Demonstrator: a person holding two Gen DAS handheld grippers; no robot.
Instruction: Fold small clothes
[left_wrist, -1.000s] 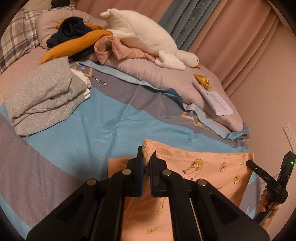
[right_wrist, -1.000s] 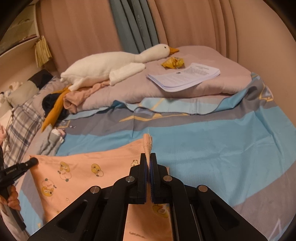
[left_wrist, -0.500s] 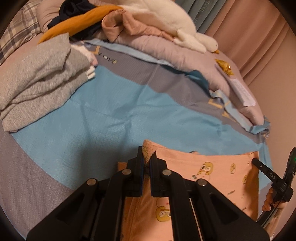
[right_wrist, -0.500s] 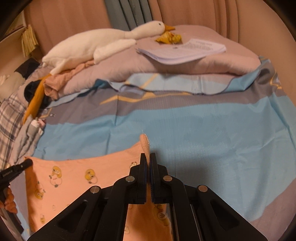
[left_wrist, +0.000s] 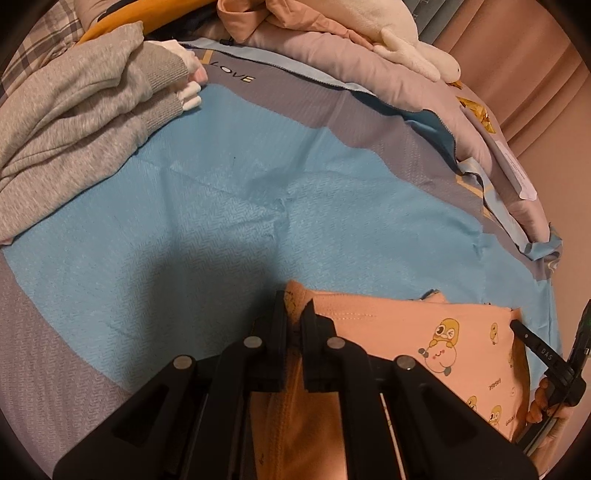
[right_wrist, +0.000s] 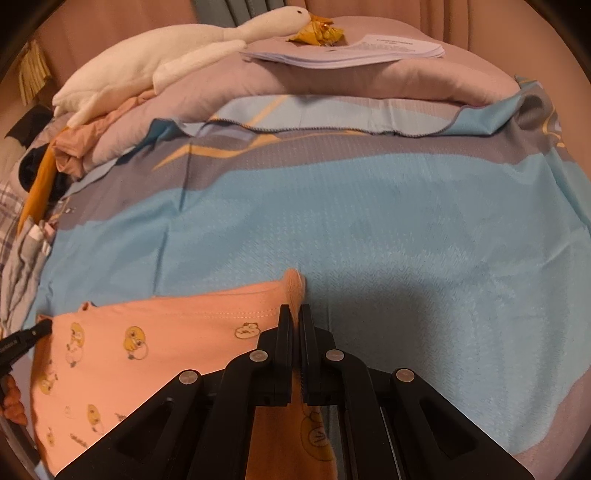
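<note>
Pinching one corner of the peach duck-print garment (left_wrist: 413, 343), the left gripper (left_wrist: 293, 314) has its fingers (left_wrist: 277, 325) closed on the cloth, a bunched tip of fabric poking out beyond them. Left of those fingers and farther off, a folded grey sweater (left_wrist: 74, 122) lies on the blue and grey bedsheet (left_wrist: 221, 206). Ahead of them, a white plush goose (left_wrist: 402, 40) rests on a mauve quilt (left_wrist: 332, 62). Stretched to the right of the left fingers, the garment lies flat on the bed and reaches the right gripper (right_wrist: 295, 314), whose fingers (right_wrist: 284, 332) are clamped tight on the opposite corner, a small fold showing past their tips. Beyond the right fingers, a stack of papers (right_wrist: 354, 51) sits on the quilt.
</note>
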